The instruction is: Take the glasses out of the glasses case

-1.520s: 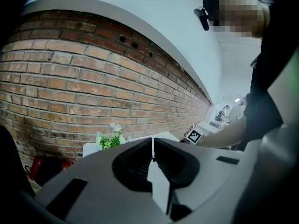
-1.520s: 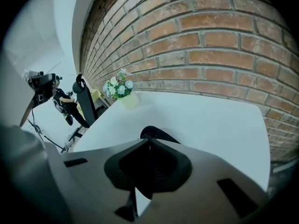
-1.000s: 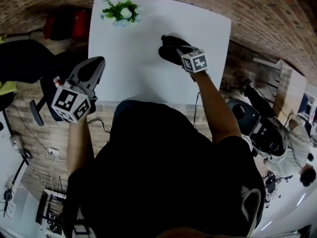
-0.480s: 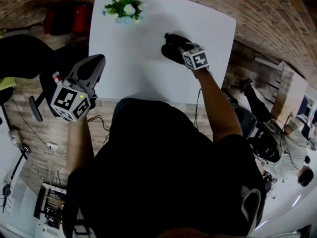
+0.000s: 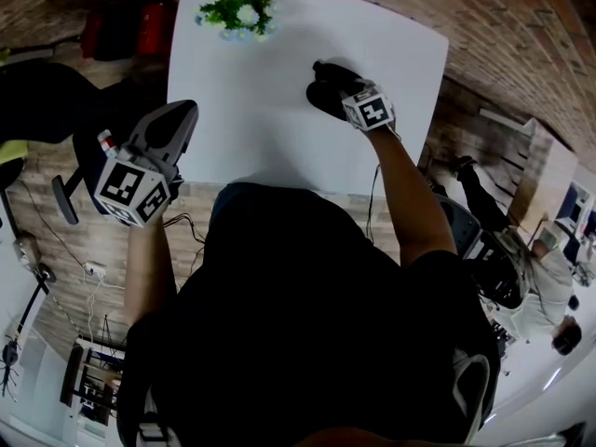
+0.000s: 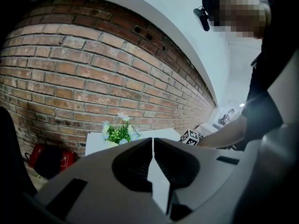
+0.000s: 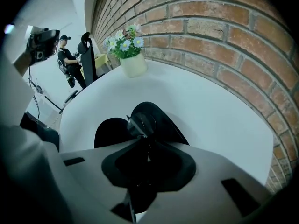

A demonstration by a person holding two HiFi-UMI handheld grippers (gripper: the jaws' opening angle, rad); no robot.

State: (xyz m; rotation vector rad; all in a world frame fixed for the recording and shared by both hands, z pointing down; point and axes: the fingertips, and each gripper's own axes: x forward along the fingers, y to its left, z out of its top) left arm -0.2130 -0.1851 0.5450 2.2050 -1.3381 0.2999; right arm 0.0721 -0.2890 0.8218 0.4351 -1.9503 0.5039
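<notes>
A black glasses case (image 7: 164,123) lies open on the white table (image 5: 242,110), a second dark half (image 7: 110,132) to its left. The glasses (image 7: 141,122) show one round lens just past my right gripper (image 7: 148,146), whose jaws are closed on the thin frame right above the case. In the head view the right gripper (image 5: 338,84) is over the case (image 5: 323,93) at the table's far right. My left gripper (image 5: 177,119) hovers off the table's left edge; its jaws (image 6: 152,141) are shut with nothing between them.
A small pot of flowers (image 5: 235,12) stands at the table's far left corner, also seen as the plant (image 7: 128,50) beyond the case. A brick wall (image 6: 93,78) runs behind the table. A person stands far off in the room (image 7: 65,59).
Only the head view has shifted slightly. Both grippers hold the same places relative to the table and the plant.
</notes>
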